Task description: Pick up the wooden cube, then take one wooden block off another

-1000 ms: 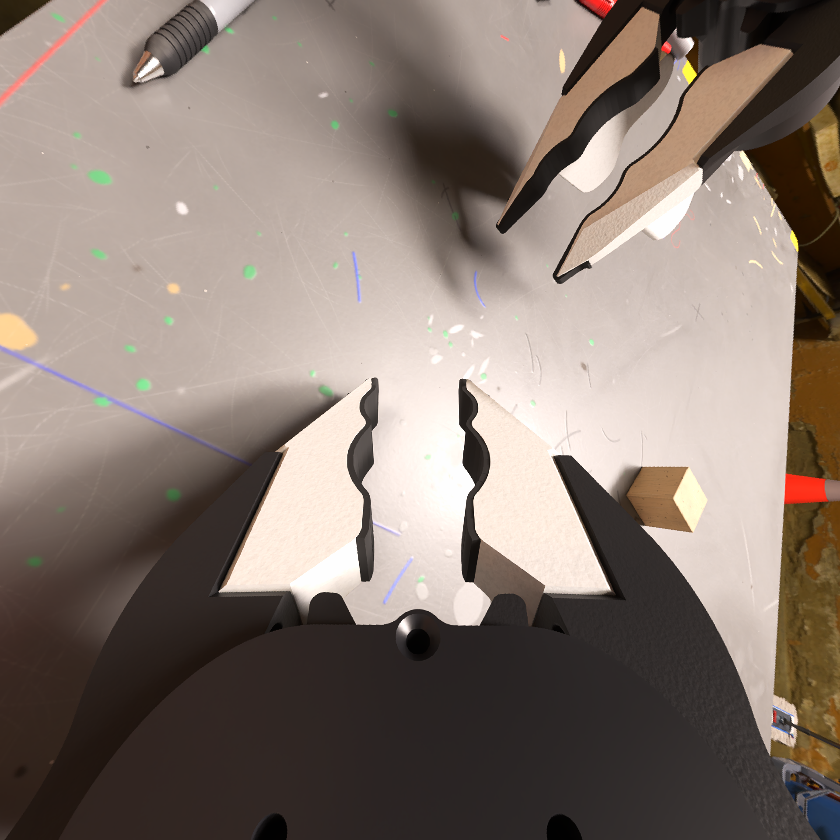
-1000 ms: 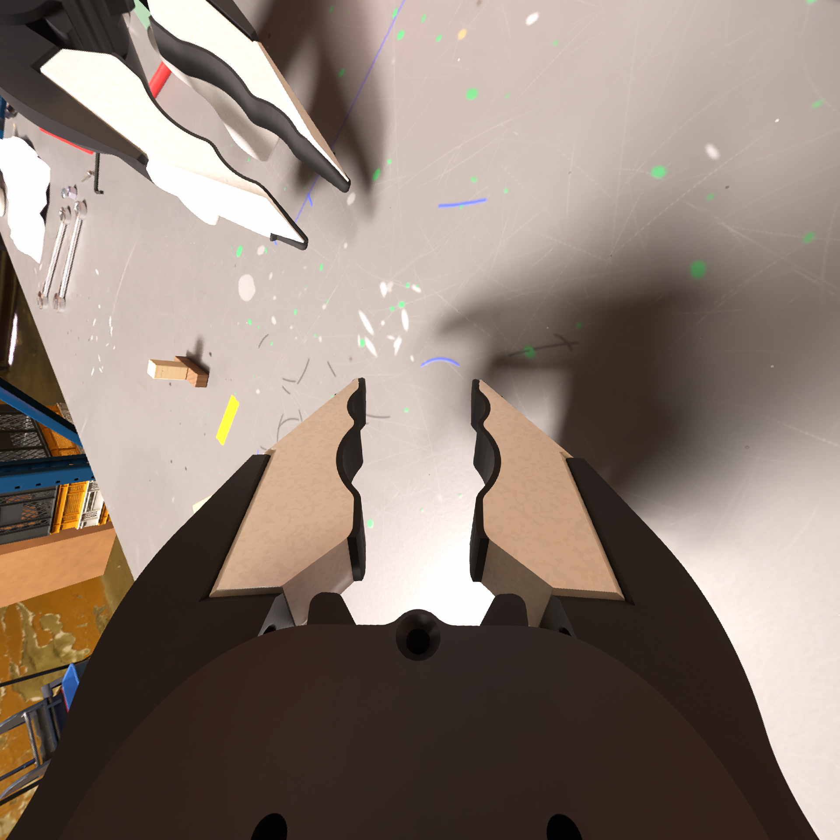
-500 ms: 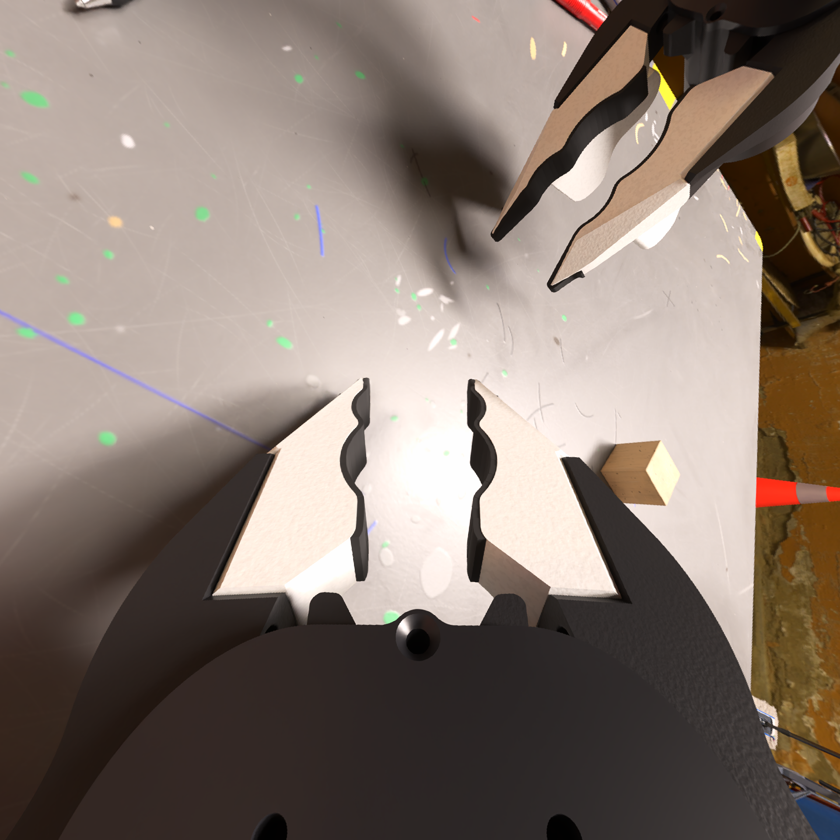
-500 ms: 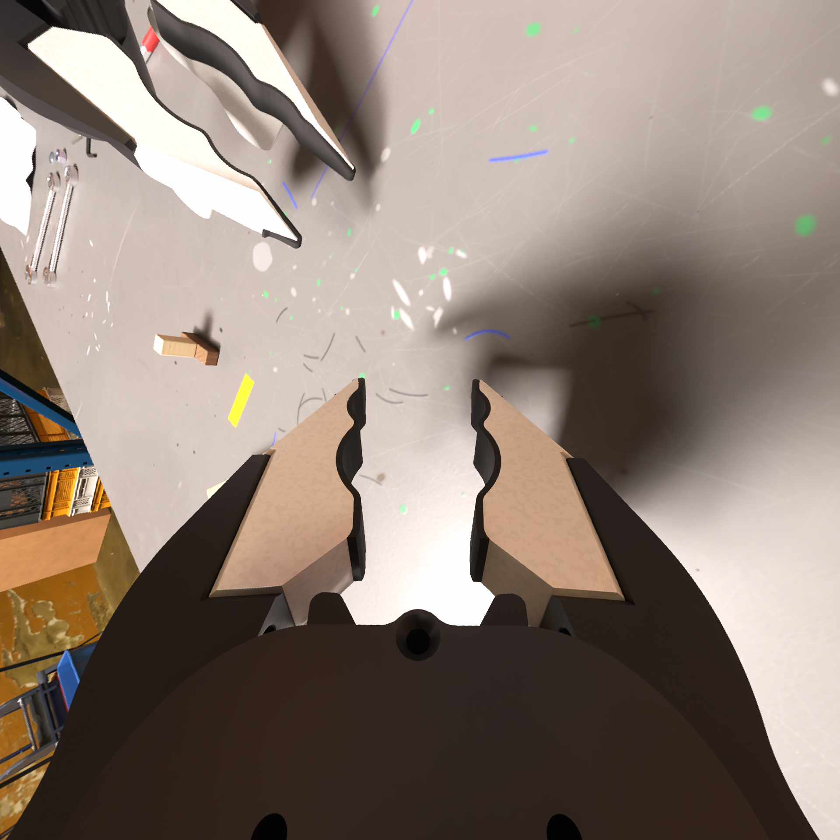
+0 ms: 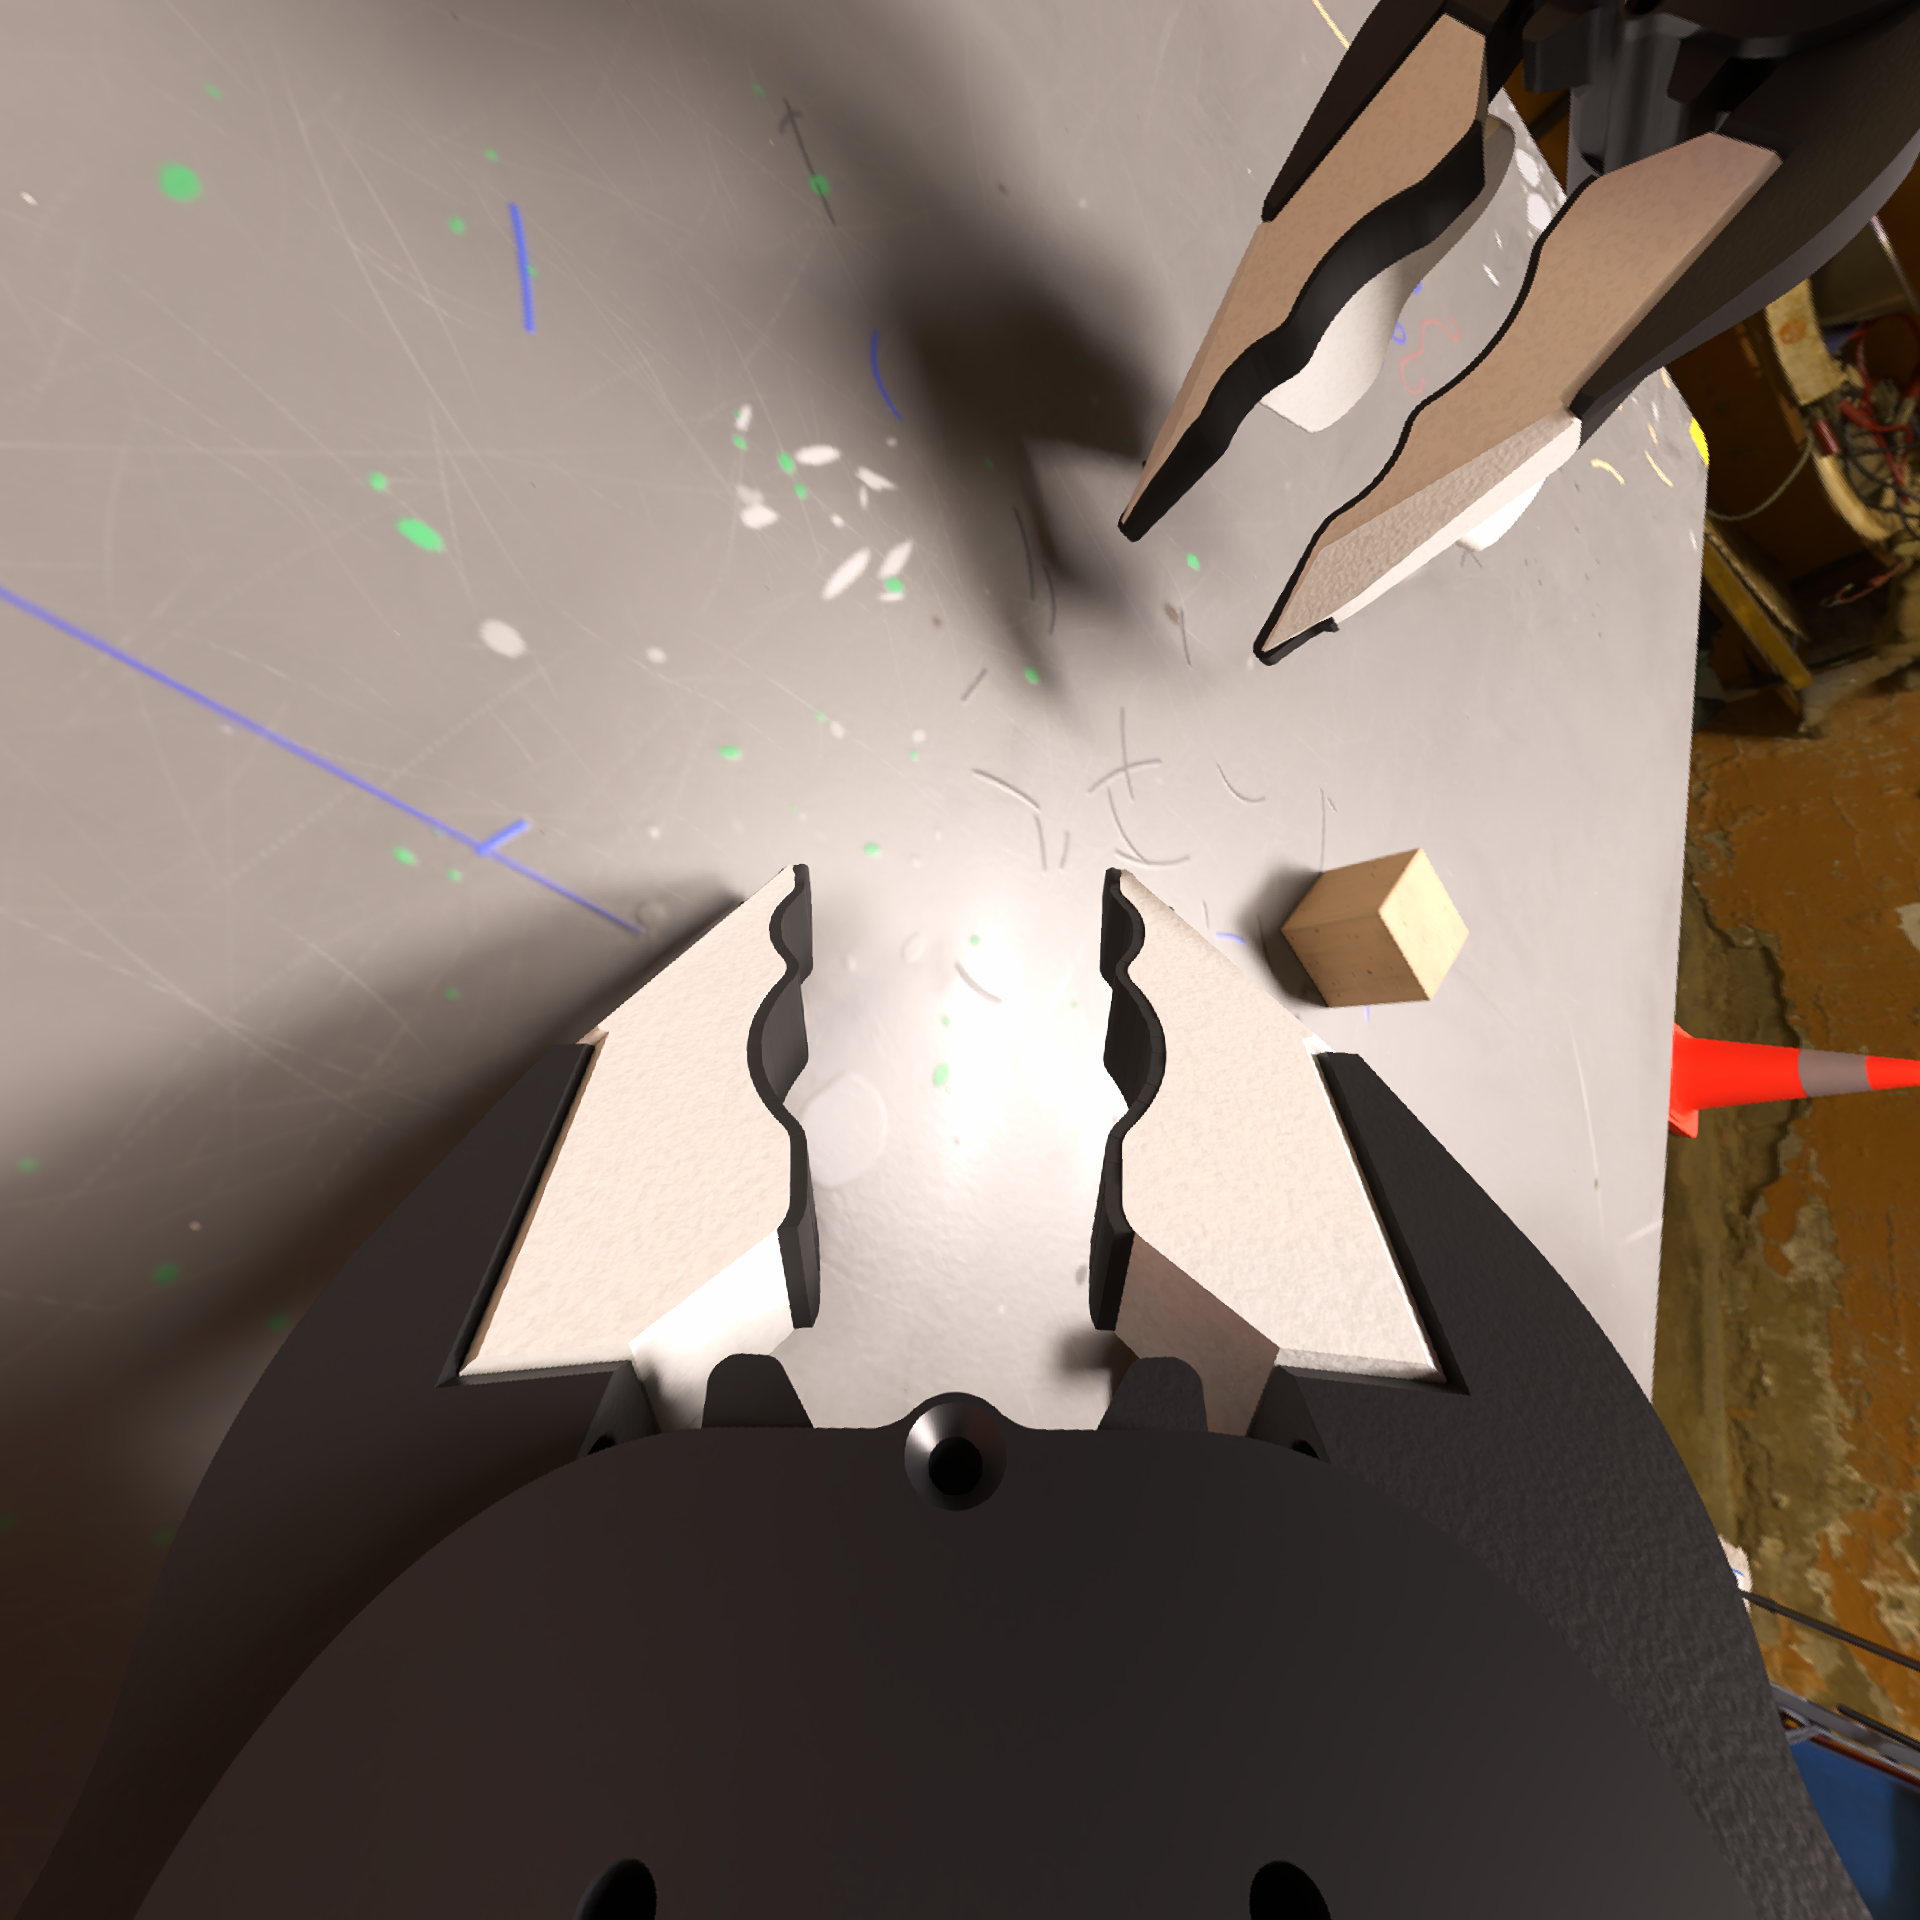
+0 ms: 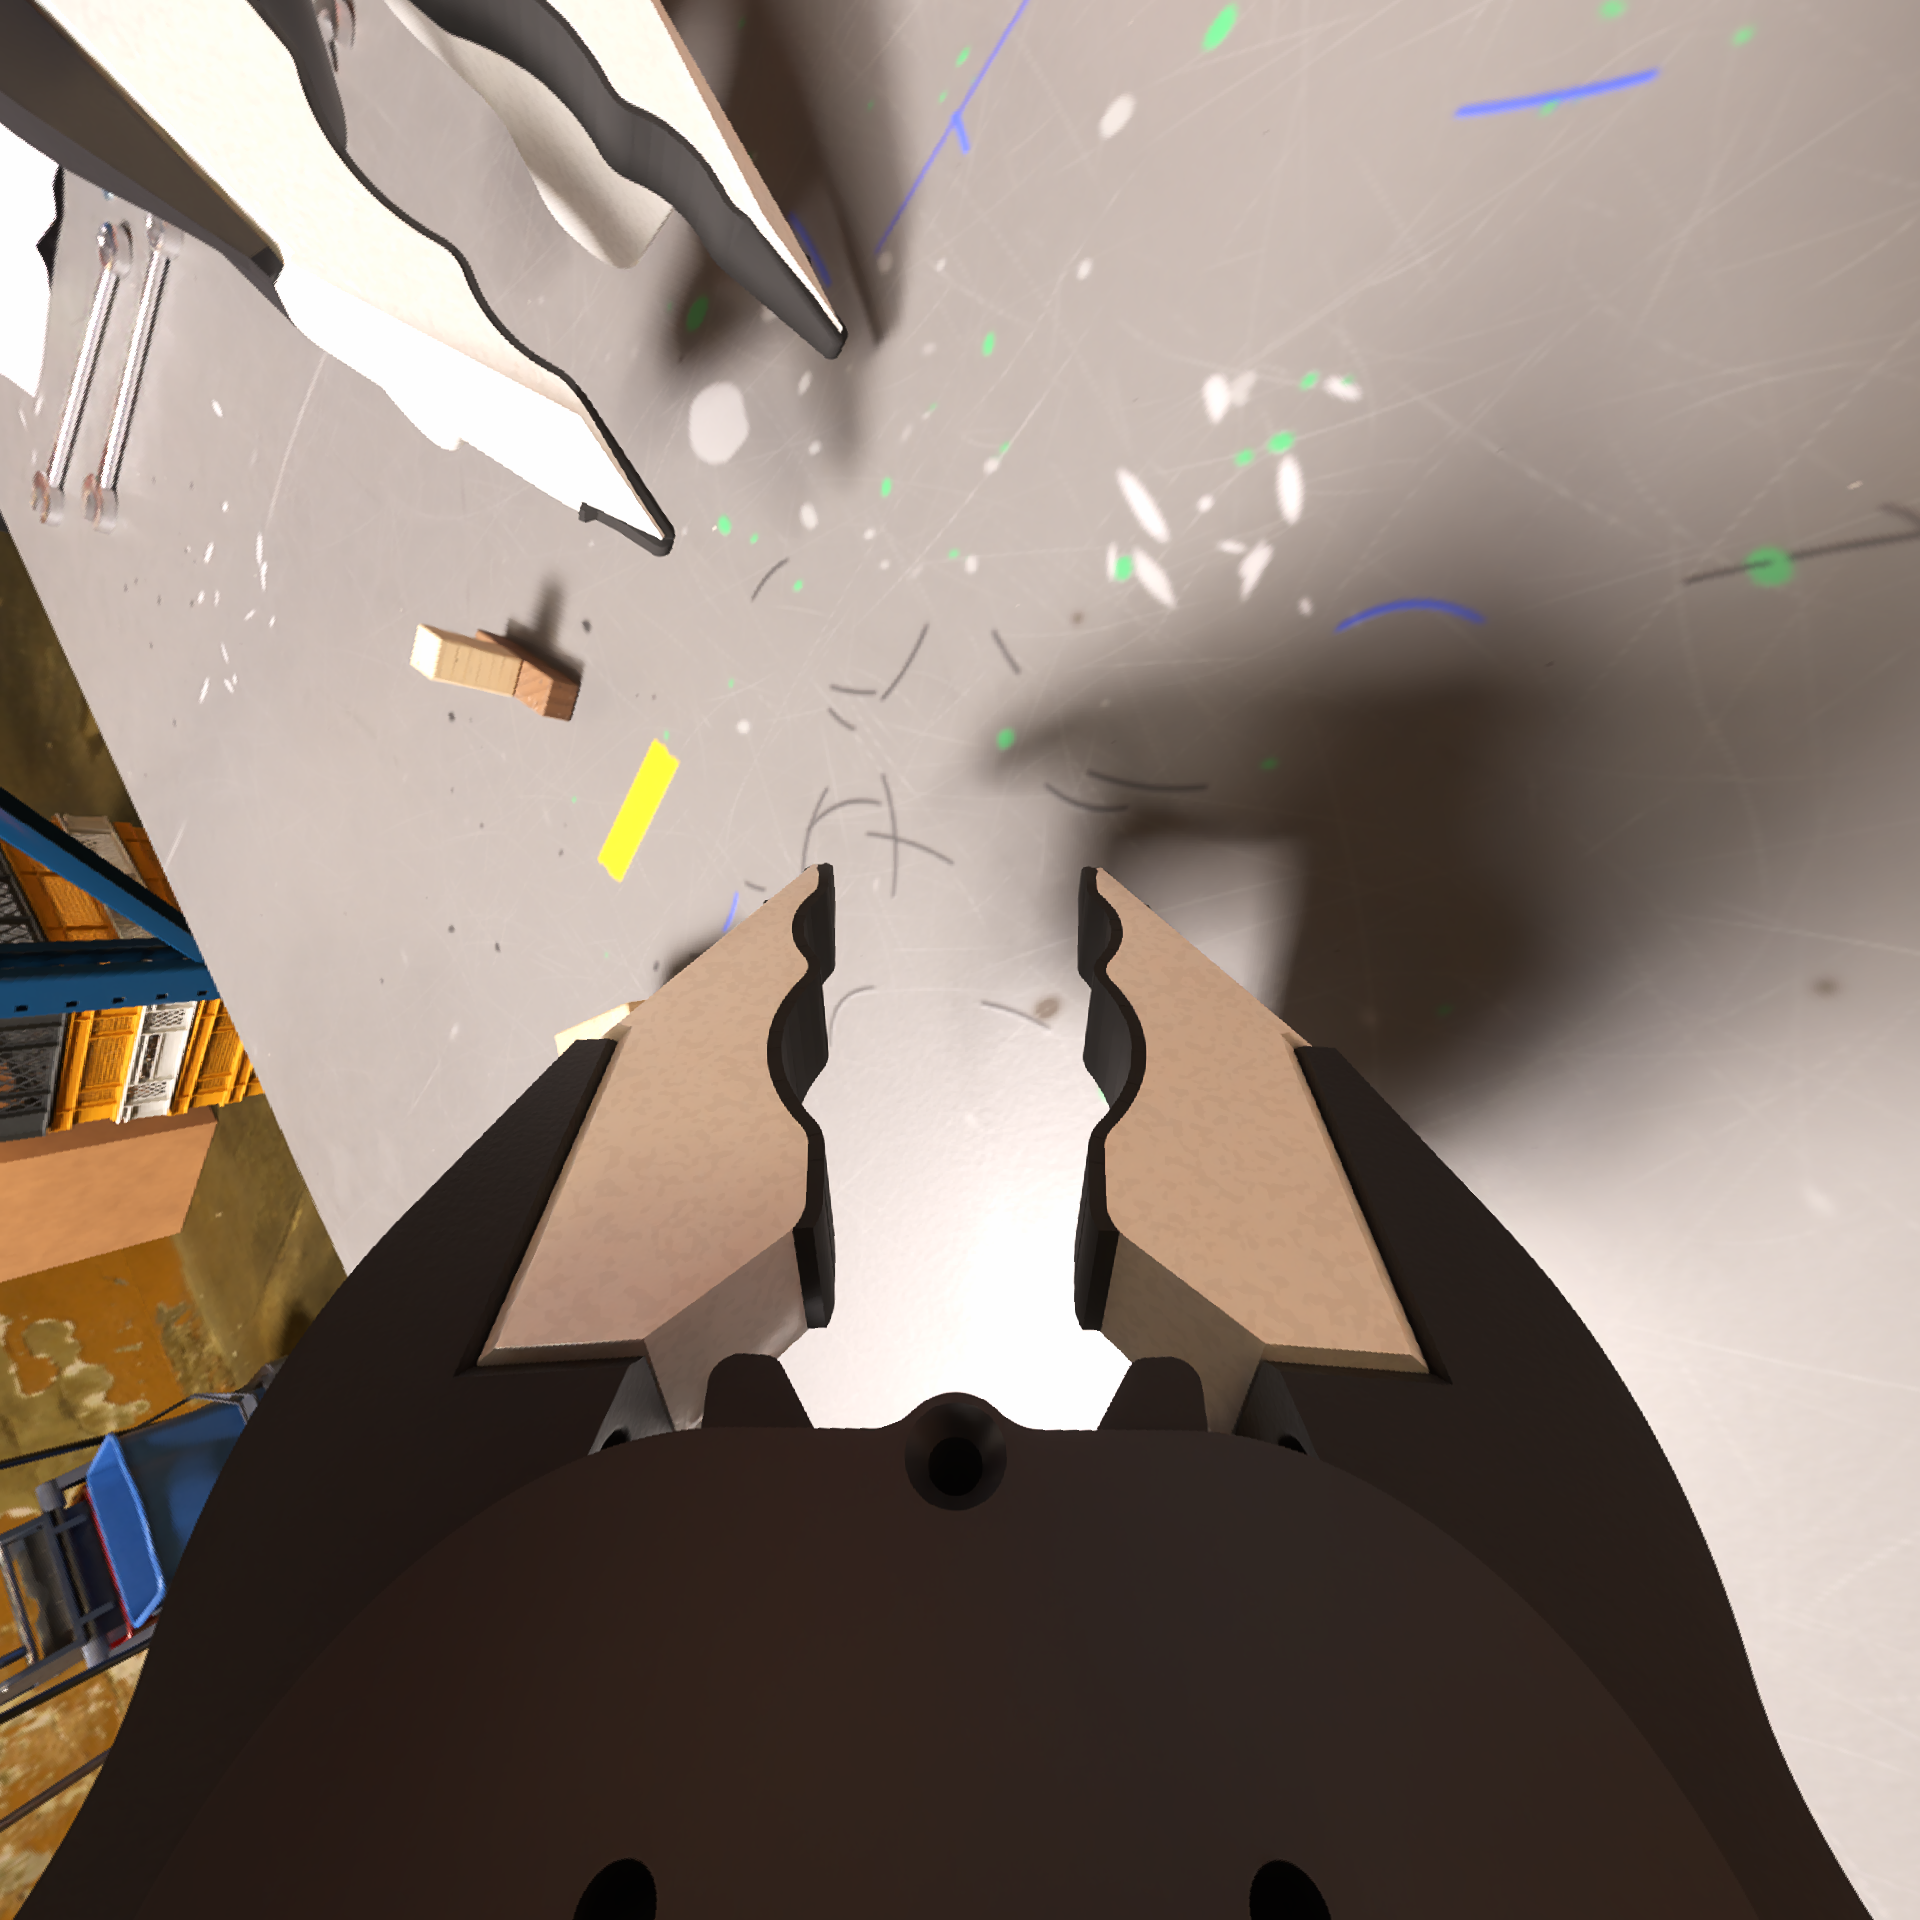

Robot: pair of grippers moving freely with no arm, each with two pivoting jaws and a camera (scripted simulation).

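Note:
The wooden cube rests on the grey table, just right of my left gripper's right fingertip. My left gripper, with white fingers, is open and empty above the table. It also shows in the right wrist view at upper left. My right gripper, with tan fingers, is open and empty. It also shows in the left wrist view at upper right. Two small wooden blocks lie together, a light one against a darker one, left of and beyond my right gripper. A pale wood corner peeks out beside its left finger.
The table edge runs close behind the cube, with an orange cone beyond it. In the right wrist view a yellow strip lies on the table, two wrenches lie far left, and blue shelving stands past the table edge.
My left gripper has moved forward and right, so the cube now lies beside its right fingertip, and its jaws have opened wider. My right gripper has moved closer to the two blocks, jaws unchanged.

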